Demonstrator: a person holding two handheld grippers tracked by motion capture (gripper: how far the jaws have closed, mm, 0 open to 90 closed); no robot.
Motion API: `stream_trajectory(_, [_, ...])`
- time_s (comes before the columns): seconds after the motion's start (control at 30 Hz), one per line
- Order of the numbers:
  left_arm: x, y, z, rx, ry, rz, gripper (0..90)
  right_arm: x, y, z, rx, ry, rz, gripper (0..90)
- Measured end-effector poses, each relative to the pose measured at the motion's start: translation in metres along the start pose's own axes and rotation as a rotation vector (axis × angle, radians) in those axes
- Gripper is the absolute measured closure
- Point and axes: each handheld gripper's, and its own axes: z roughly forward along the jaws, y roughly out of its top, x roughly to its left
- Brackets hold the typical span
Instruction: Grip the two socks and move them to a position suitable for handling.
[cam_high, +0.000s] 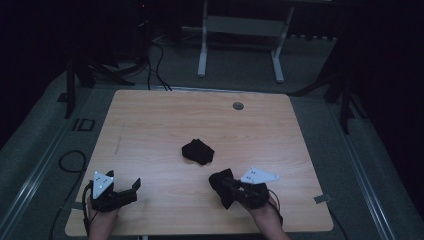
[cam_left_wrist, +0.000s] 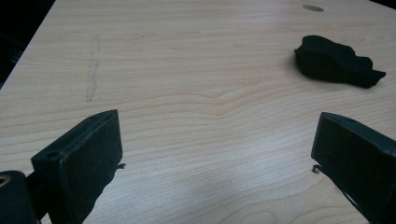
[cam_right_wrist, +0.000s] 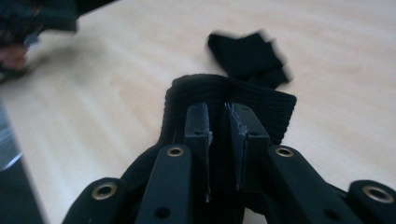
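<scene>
A crumpled black sock (cam_high: 197, 151) lies on the wooden table (cam_high: 165, 115) near its middle; it sits far right in the left gripper view (cam_left_wrist: 338, 61) and beyond the jaws in the right gripper view (cam_right_wrist: 250, 53). My right gripper (cam_high: 231, 186) (cam_right_wrist: 224, 116), at the front right, is shut on a second black sock (cam_high: 221, 189) (cam_right_wrist: 233, 93), whose ribbed edge sticks out past the jaws. At the front left my left gripper (cam_high: 134, 189) (cam_left_wrist: 217, 135) is open, with bare wood between its jaws. It appears blurred in the right gripper view (cam_right_wrist: 46, 18).
A round grey grommet (cam_high: 238, 106) sits near the table's far edge. Behind the table stands a white desk frame (cam_high: 240, 30), with cables (cam_high: 157, 65) on the floor. A faint scratch (cam_left_wrist: 92, 70) marks the wood at left. Another cable loop (cam_high: 70, 160) lies left of the table.
</scene>
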Motion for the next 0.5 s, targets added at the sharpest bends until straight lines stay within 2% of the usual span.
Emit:
stream_trajectory(0.03, [0.0,0.0,0.0,0.0,-0.003,-0.001,2.1,0.006,-0.007,0.002,0.005,-0.02,-0.017,78.3])
stream_trajectory(0.1, [-0.002,0.0,0.0,0.004,-0.002,0.004,2.1,0.008,-0.014,0.007,0.017,-0.034,-0.012,78.2])
stream_trajectory(0.17, [-0.004,0.0,0.001,0.005,-0.006,0.001,2.1,0.004,-0.022,0.012,0.034,-0.043,0.015,78.1])
stream_trajectory(0.2, [-0.006,-0.001,0.001,0.01,-0.023,0.0,2.1,0.003,-0.025,0.015,0.041,-0.055,0.021,78.1])
stream_trajectory(0.27, [-0.014,-0.001,0.004,0.023,-0.046,0.023,2.1,-0.001,-0.031,0.019,0.053,-0.085,0.027,78.0])
stream_trajectory(0.33, [-0.023,-0.001,0.007,0.033,-0.079,0.054,2.1,-0.007,-0.035,0.025,0.076,-0.095,0.049,77.9])
stream_trajectory(0.5, [-0.041,0.0,0.012,0.063,-0.129,0.104,2.1,-0.014,-0.042,0.037,0.12,-0.114,0.046,77.3])
